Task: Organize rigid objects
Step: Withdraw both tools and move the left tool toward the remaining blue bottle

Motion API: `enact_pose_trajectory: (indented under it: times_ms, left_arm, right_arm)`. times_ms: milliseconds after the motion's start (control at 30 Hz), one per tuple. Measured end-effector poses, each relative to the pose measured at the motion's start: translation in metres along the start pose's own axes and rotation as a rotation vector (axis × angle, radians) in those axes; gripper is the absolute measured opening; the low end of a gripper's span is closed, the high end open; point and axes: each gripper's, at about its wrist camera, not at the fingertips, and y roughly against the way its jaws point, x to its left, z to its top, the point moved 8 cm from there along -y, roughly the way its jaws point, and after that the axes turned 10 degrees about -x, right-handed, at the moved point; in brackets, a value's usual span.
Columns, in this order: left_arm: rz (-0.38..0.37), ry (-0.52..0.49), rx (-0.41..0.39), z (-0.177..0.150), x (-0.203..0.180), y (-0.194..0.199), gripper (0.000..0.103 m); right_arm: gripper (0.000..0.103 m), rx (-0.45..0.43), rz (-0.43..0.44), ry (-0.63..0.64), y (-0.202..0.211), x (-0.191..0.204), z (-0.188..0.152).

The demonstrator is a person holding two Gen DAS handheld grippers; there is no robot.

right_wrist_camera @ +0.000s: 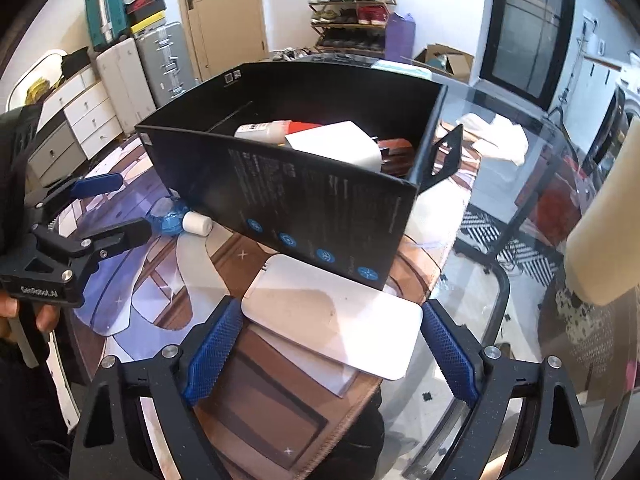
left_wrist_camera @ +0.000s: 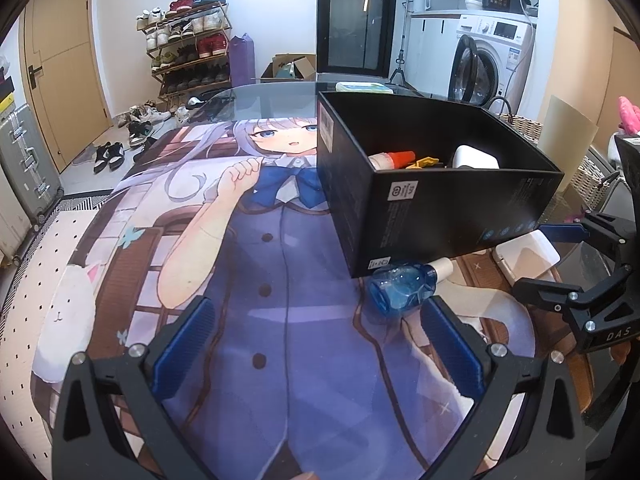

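A black open box (left_wrist_camera: 440, 196) stands on the printed mat and holds a red-capped tube (left_wrist_camera: 394, 160), a yellow piece (left_wrist_camera: 422, 163) and a white block (left_wrist_camera: 476, 156). A blue clear bottle (left_wrist_camera: 402, 286) with a white cap lies against the box's front; it also shows in the right wrist view (right_wrist_camera: 176, 218). My left gripper (left_wrist_camera: 318, 332) is open, just short of the bottle. A flat white case (right_wrist_camera: 332, 316) lies in front of the box (right_wrist_camera: 304, 196). My right gripper (right_wrist_camera: 330, 340) is open, its pads on either side of the case, not touching it.
The mat (left_wrist_camera: 260, 280) covers a glass table (right_wrist_camera: 500, 168) whose edge lies to the right. White cloth (right_wrist_camera: 496, 136) lies behind the box. A wicker basket (left_wrist_camera: 520, 122) and a cream roll (right_wrist_camera: 608, 220) stand at the right.
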Motion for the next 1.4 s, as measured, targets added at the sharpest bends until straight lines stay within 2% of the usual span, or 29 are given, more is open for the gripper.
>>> enact_pose_trajectory:
  times_ms: [300, 467, 667, 933, 1167, 1400]
  left_arm:
    - [0.004, -0.002, 0.025, -0.002, 0.001, -0.003, 0.103]
    - [0.031, -0.034, 0.039, -0.002, -0.008, -0.005, 0.103]
    - [-0.013, 0.001, 0.103, -0.005, -0.024, -0.014, 0.103]
    - [0.027, 0.007, 0.114, 0.003, -0.043, -0.029, 0.103]
    - [0.087, 0.052, 0.115, 0.011, -0.031, -0.041, 0.103]
    - [0.106, 0.067, 0.117, -0.001, -0.004, -0.027, 0.103]
  right_arm:
    - [0.091, -0.026, 0.046, -0.02, 0.006, -0.005, -0.001]
    - [0.091, -0.038, 0.07, -0.013, 0.009, -0.001, 0.001]
    - [0.091, -0.047, 0.071, -0.003, 0.012, 0.001, 0.001]
    - [0.091, -0.05, 0.079, -0.002, 0.012, 0.003, 0.001]
    - [0.091, -0.047, 0.081, -0.006, 0.012, 0.003, 0.0]
    - [0.091, -0.046, 0.083, -0.003, 0.012, 0.003, 0.0]
